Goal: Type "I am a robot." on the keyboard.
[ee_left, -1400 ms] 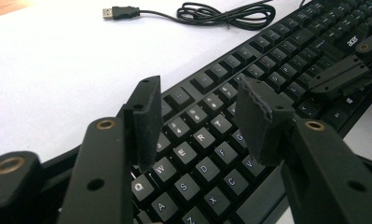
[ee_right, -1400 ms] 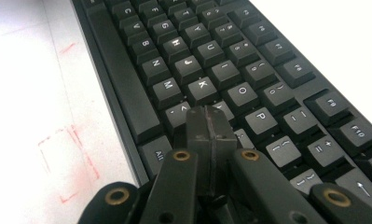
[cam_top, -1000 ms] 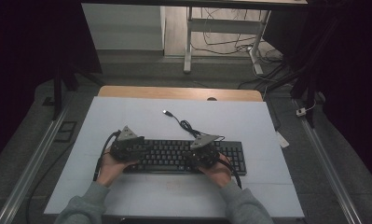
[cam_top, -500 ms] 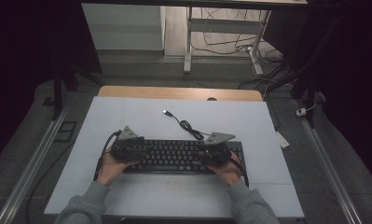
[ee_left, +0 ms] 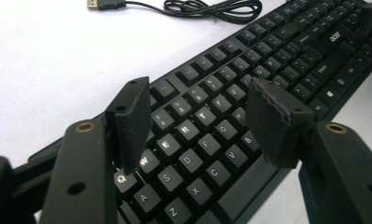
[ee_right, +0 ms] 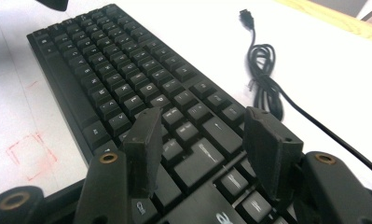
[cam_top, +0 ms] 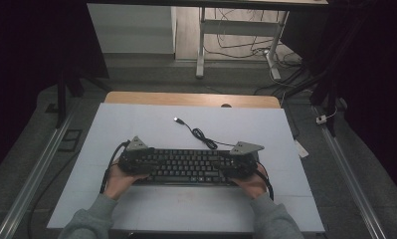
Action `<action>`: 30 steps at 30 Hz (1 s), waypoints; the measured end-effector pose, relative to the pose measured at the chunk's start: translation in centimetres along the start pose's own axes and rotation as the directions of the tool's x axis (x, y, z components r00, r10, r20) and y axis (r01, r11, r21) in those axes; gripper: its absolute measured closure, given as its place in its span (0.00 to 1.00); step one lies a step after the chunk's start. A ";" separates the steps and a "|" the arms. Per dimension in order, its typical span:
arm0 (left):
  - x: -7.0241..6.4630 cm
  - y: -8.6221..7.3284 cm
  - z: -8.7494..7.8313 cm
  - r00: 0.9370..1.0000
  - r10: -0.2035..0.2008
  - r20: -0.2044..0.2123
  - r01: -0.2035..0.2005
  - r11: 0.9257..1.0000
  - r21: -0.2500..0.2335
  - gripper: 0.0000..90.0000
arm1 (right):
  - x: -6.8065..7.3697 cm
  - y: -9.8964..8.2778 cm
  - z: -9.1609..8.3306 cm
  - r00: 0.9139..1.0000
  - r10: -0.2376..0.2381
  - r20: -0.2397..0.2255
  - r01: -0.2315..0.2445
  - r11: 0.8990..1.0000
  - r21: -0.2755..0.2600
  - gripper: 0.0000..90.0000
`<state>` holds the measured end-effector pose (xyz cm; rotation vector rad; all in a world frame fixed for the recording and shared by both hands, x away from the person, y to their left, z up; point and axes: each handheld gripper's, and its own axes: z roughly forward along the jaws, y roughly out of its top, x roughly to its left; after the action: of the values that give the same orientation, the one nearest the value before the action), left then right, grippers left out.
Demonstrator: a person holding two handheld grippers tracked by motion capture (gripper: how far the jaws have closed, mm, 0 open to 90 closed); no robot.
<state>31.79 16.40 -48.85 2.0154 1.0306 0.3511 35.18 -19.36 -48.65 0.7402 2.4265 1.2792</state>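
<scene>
A black keyboard (cam_top: 188, 167) lies flat across the near middle of the white table top. Its cable (cam_top: 203, 137) coils behind it and ends in a loose USB plug (cam_top: 177, 120). My left gripper (cam_top: 136, 160) hovers over the keyboard's left end. In the left gripper view, that gripper (ee_left: 200, 100) is open above the letter keys (ee_left: 188, 126). My right gripper (cam_top: 238, 164) is over the right end, and in the right gripper view that gripper (ee_right: 202, 121) is also open. Both pairs of jaws have just been opening. Nothing is pinched between them; the keyboard lies beneath.
The white table top (cam_top: 136, 124) has a wooden strip (cam_top: 191, 98) along its far edge. A faint red square (ee_right: 30, 156) is marked on the table in front of the keyboard. Metal rails (cam_top: 32, 184) run along both sides, and desk legs with cables stand beyond the table.
My right gripper has slid to the right along the keyboard, toward its right end. The left gripper and the keyboard have stayed where they were.
</scene>
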 end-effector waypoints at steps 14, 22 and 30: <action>-0.4 -0.7 -1.0 1.000 0.004 0.012 -0.004 1.000 -0.014 0.43 | -1.2 -2.8 -4.9 0.997 0.031 0.067 -0.029 0.999 -0.037 0.51; -0.6 -2.4 -2.6 1.000 -0.005 0.008 0.005 1.000 -0.021 0.43 | -2.3 -5.0 -7.4 0.990 0.064 0.124 -0.057 0.997 -0.054 0.51; -0.7 -4.3 -4.2 1.000 -0.019 -0.003 0.019 0.999 -0.026 0.43 | -2.8 -6.6 -9.1 0.985 0.060 0.160 -0.052 0.997 -0.055 0.51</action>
<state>26.67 19.60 -49.54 1.9814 1.0419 0.3563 31.07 -30.18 -48.94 0.8690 2.2515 1.2448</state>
